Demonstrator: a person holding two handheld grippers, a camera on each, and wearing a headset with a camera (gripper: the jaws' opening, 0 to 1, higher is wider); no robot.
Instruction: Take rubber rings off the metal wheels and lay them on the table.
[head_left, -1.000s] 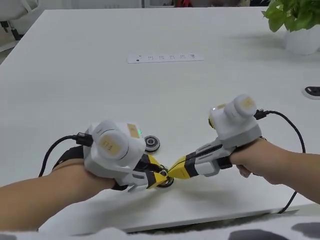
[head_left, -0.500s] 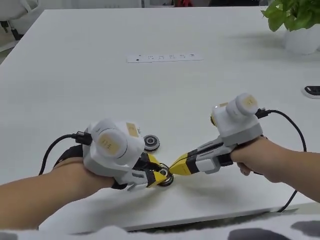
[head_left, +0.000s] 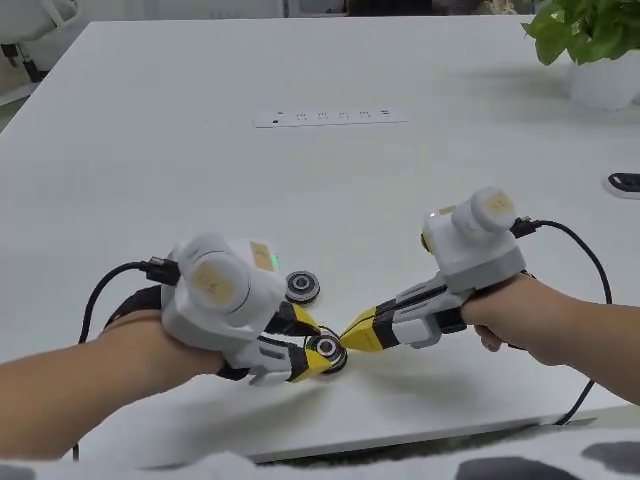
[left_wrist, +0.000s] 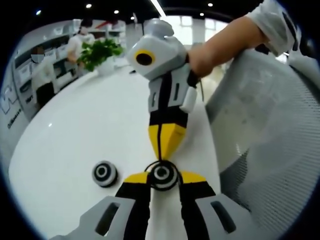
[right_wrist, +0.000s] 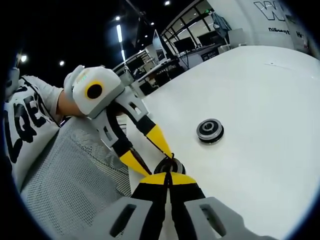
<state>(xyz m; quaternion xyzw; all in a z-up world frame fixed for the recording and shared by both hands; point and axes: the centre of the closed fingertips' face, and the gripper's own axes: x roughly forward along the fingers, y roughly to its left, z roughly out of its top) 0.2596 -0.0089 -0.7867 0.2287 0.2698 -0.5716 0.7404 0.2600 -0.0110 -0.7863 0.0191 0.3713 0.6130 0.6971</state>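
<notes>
My left gripper (head_left: 318, 352) is shut on a small metal wheel (head_left: 326, 350) with a black rubber ring, held just above the table near its front edge. In the left gripper view the wheel (left_wrist: 162, 175) sits between the yellow jaws of the left gripper (left_wrist: 162, 178). The right gripper (head_left: 348, 338) comes in from the right, its jaws shut on the ring's edge; a thin black loop (right_wrist: 171, 159) is pulled up from the wheel (right_wrist: 169, 168) at the right gripper (right_wrist: 169, 180). A second ringed wheel (head_left: 302, 286) lies flat on the table just behind.
A white power strip (head_left: 330, 116) lies mid-table. At the far right stand a potted plant (head_left: 590, 40) and a black round item (head_left: 625, 184). The white table's front edge (head_left: 400, 440) runs close below the grippers, and cables trail from both grippers.
The left gripper has rolled and shifted slightly, turning the held wheel's face up towards the head camera. The right gripper has edged in towards the wheel and held there.
</notes>
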